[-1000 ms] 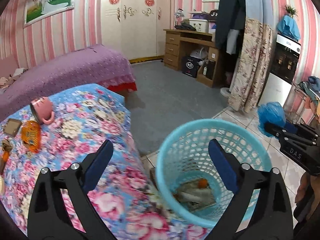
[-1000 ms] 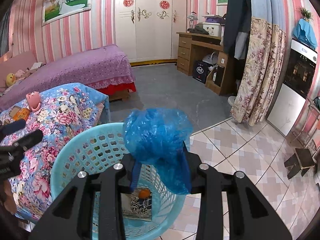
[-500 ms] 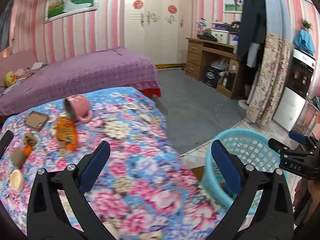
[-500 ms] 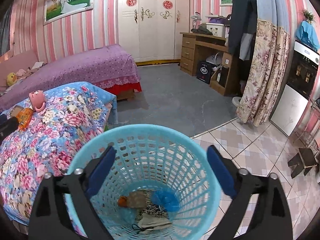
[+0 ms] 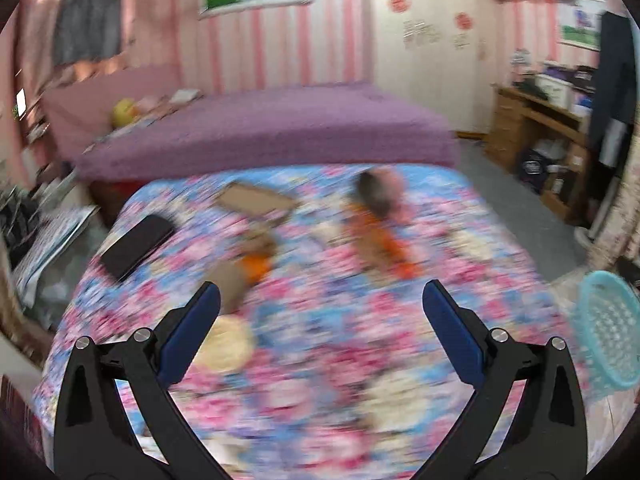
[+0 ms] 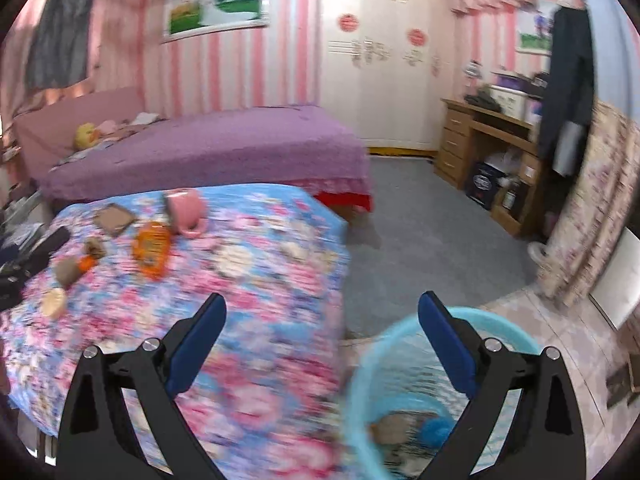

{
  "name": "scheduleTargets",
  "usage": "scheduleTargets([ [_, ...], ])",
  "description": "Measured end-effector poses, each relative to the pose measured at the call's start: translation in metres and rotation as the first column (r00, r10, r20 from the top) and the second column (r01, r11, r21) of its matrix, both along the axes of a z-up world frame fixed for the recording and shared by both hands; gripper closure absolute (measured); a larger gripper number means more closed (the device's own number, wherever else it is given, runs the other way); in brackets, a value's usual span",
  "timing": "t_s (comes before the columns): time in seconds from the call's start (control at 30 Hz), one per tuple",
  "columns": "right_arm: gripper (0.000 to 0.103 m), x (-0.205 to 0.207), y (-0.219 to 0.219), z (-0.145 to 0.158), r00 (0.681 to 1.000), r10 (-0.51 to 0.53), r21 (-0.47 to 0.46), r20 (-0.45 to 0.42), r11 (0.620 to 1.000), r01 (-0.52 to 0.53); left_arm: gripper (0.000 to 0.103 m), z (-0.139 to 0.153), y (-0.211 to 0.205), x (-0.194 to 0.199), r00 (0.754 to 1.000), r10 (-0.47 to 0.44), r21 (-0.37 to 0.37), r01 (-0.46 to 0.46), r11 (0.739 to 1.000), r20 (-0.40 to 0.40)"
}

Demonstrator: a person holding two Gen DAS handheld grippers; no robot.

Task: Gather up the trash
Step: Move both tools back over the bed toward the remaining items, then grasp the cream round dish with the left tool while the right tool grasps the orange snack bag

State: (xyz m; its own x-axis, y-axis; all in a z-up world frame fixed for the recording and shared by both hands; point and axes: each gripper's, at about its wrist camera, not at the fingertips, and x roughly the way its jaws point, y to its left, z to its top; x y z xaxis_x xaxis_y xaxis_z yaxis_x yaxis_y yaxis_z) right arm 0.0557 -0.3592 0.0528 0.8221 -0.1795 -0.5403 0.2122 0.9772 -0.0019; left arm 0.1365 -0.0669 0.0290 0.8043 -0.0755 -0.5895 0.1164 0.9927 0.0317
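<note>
Our left gripper gaping empty over blurred floral table, right gripper jaws opening, empty, basket smeared, its trash indistinct.

Pink-striped walls, purple bed, grey carpet.

Bright even indoor light, heavy motion blur, fisheye-bent dark edges

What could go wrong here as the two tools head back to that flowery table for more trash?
The pink mug and dark phone lie close among the wrappers, so an open left tool or right tool might grab or knock one by mistake. The blue basket stands right at the table edge; a swinging arm could tip it.
</note>
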Motion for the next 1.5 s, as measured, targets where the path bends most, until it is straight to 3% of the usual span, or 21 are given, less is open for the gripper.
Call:
scheduleTargets([
  [0.17,0.006,0.04,0.065,-0.023,0.995,0.089,0.044,-0.039,0.995,-0.087,0.005,-0.037,0.069,0.029,0.99,0.113,-0.02,-0.116,0.993,-0.088],
  [0.27,0.006,0.06,0.1,-0.044,0.989,0.125,0.057,-0.08,0.991,-0.121,0.005,-0.059,0.085,0.042,0.981,0.075,-0.055,-0.086,0.995,-0.177],
  [0.4,0.006,0.073,0.129,-0.07,0.985,0.108,0.062,-0.137,0.993,-0.101,0.005,-0.076,0.081,0.049,0.98,0.047,0.01,-0.046,0.999,-0.191],
  [0.7,0.006,0.069,0.141,-0.084,0.982,0.08,0.094,-0.173,0.993,-0.064,0.005,-0.095,0.083,0.055,0.975,0.055,0.034,-0.049,0.998,-0.217],
  [1.0,0.006,0.072,0.138,-0.079,0.979,0.071,0.036,-0.193,0.997,-0.065,0.006,-0.096,0.076,0.057,0.976,0.04,0.011,-0.039,0.999,-0.212],
  [1.17,0.006,0.076,0.141,-0.08,0.978,0.078,0.011,-0.196,0.997,-0.078,0.007,-0.099,0.067,0.059,0.976,0.025,0.039,-0.017,0.999,-0.217],
  [1.5,0.006,0.072,0.153,-0.086,0.97,0.097,-0.111,-0.223,0.986,-0.124,0.008,-0.103,0.067,0.06,0.973,0.022,0.026,-0.016,1.0,-0.231],
])
